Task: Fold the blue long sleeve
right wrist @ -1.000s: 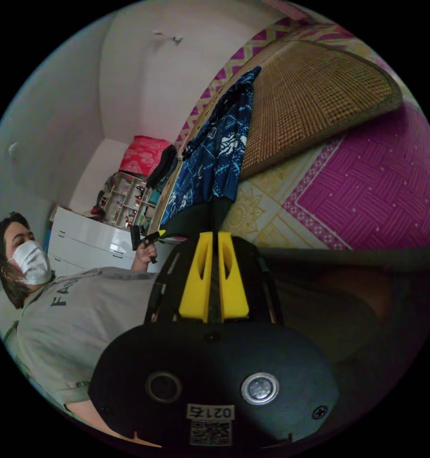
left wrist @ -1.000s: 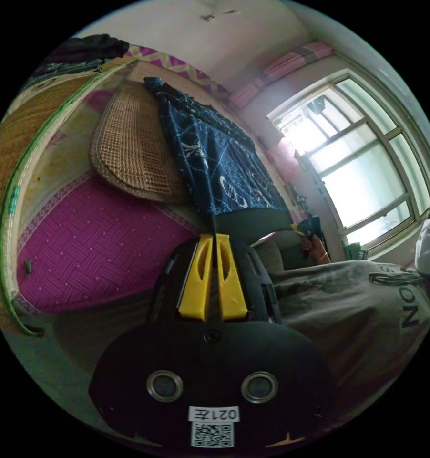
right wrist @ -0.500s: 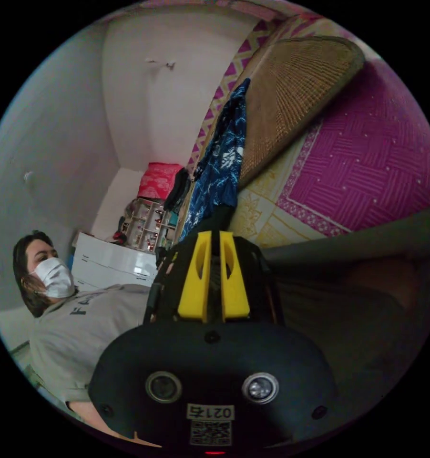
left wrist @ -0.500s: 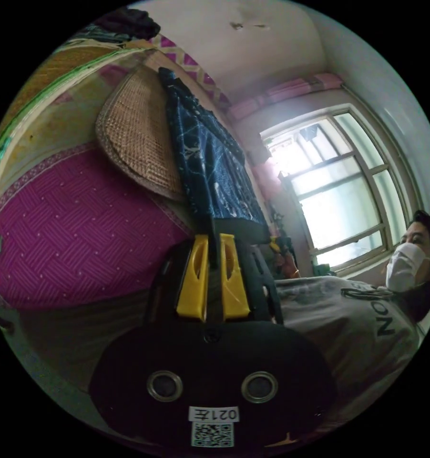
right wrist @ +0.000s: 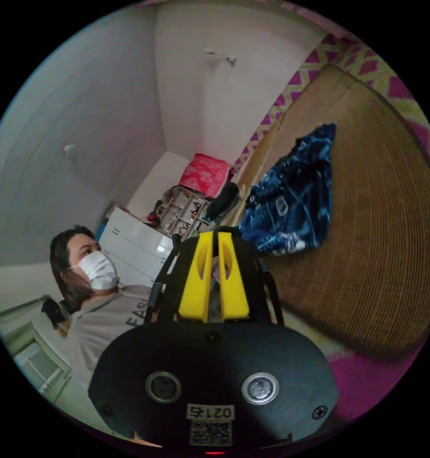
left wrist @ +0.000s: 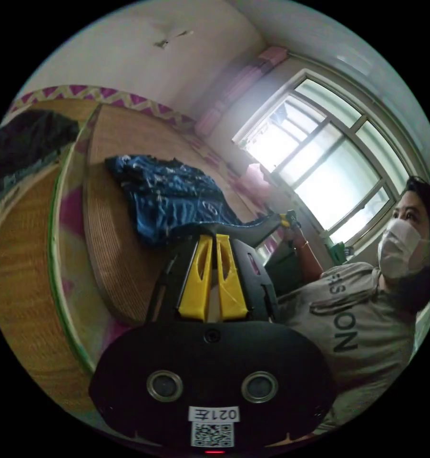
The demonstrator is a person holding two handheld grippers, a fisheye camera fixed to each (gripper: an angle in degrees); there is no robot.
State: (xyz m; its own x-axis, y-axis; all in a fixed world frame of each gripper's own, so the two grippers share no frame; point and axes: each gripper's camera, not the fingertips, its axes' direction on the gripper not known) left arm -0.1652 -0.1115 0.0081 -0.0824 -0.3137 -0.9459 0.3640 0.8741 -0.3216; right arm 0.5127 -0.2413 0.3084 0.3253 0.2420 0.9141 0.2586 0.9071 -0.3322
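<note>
The blue long sleeve [left wrist: 172, 195], dark blue with pale print, lies bunched on a round woven mat [left wrist: 115, 248]. Its dark hem band stretches taut between both grippers. In the left gripper view, my left gripper [left wrist: 211, 237] is shut on one end of that band. The right gripper [left wrist: 286, 220] holds the other end, near the person's hand. In the right gripper view, my right gripper [right wrist: 215, 234] is shut with dark cloth at its tips, and the blue long sleeve [right wrist: 291, 200] spreads over the woven mat [right wrist: 367, 248] just beyond.
A person in a grey shirt [left wrist: 363, 315] stands close behind the grippers, also in the right gripper view [right wrist: 100, 305]. A bright window [left wrist: 329, 171] is beyond. White drawers [right wrist: 134, 248] and a cluttered shelf [right wrist: 181, 214] stand at the back. Dark clothes [left wrist: 24, 138] lie past the mat's edge.
The blue long sleeve hung stretched out from both grippers before; now its body lies bunched on the woven mat. Both views have swung round, and both grippers stay shut on the hem.
</note>
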